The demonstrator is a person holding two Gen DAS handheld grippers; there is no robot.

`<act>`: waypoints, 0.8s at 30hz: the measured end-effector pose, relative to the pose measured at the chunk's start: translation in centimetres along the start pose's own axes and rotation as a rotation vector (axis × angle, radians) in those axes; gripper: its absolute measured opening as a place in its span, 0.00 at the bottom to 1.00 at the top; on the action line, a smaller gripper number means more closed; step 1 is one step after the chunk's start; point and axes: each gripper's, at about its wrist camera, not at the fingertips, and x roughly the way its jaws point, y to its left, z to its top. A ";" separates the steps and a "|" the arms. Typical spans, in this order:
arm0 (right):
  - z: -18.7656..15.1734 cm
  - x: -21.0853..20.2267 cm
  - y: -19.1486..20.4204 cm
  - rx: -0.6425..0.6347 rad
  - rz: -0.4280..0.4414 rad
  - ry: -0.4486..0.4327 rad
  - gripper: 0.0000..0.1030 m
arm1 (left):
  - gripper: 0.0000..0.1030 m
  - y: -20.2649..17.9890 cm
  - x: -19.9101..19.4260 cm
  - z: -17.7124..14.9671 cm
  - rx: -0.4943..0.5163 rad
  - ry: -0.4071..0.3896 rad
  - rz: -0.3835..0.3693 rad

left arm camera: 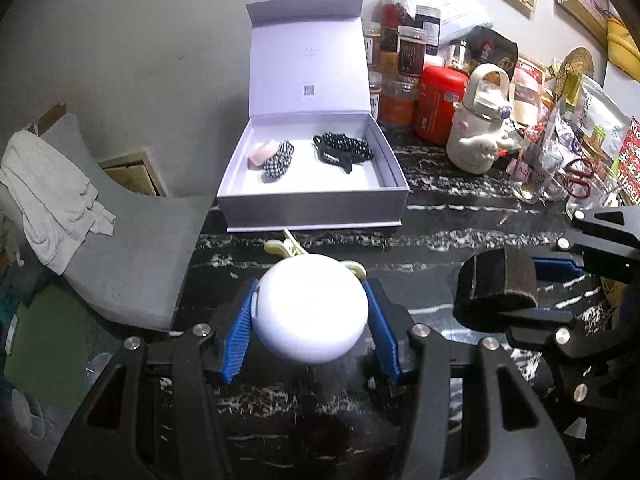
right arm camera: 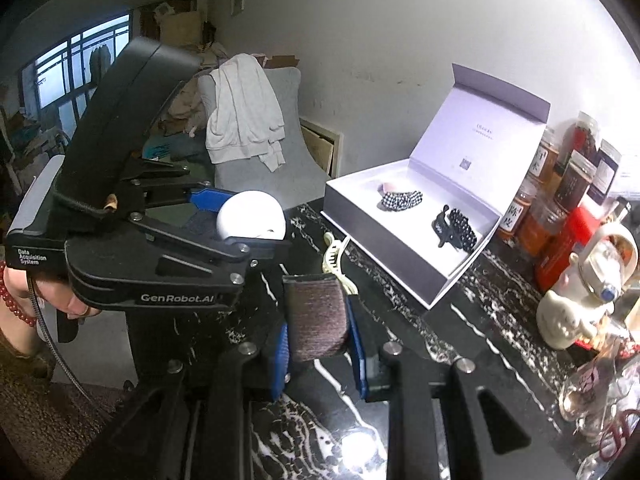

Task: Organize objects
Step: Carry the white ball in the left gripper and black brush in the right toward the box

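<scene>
My left gripper [left arm camera: 310, 312] is shut on a round white case [left arm camera: 312, 310], held just above the black marble table [left arm camera: 440, 216]. It also shows in the right wrist view [right arm camera: 250, 216]. My right gripper [right arm camera: 318, 320] is shut on a dark brown band [right arm camera: 318, 320], which shows in the left wrist view [left arm camera: 498, 284] too. An open white gift box [left arm camera: 312, 200] stands ahead, with a checkered scrunchie [left arm camera: 276, 160], a pink item [left arm camera: 262, 153] and a black beaded hair claw [left arm camera: 344, 148] inside. A cream hair claw [right arm camera: 336, 262] lies on the table before the box.
Jars and bottles [left arm camera: 400, 60], a red canister [left arm camera: 438, 104], a white ghost-shaped bottle [left arm camera: 478, 128], a glass [left arm camera: 532, 176] and red scissors [left arm camera: 580, 178] crowd the right side. A grey chair with a white cloth [left arm camera: 52, 188] stands off the table's left edge.
</scene>
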 end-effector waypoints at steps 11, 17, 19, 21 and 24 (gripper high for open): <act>2.5 2.0 -3.0 -0.006 0.002 0.000 0.25 | 0.50 0.7 2.5 3.3 0.000 0.005 -0.003; 3.9 3.4 -4.9 -0.008 -0.017 -0.001 0.25 | 0.50 1.3 4.7 4.9 0.000 0.013 -0.003; 4.5 3.9 -5.6 -0.002 -0.027 -0.006 0.25 | 0.50 1.6 5.4 5.5 -0.002 0.017 -0.003; 5.2 4.3 -6.3 0.000 -0.027 -0.015 0.25 | 0.50 1.9 6.0 6.1 -0.005 0.019 -0.006; 6.0 4.8 -7.1 -0.004 -0.030 -0.028 0.25 | 0.50 2.3 6.8 7.1 -0.011 0.022 -0.003</act>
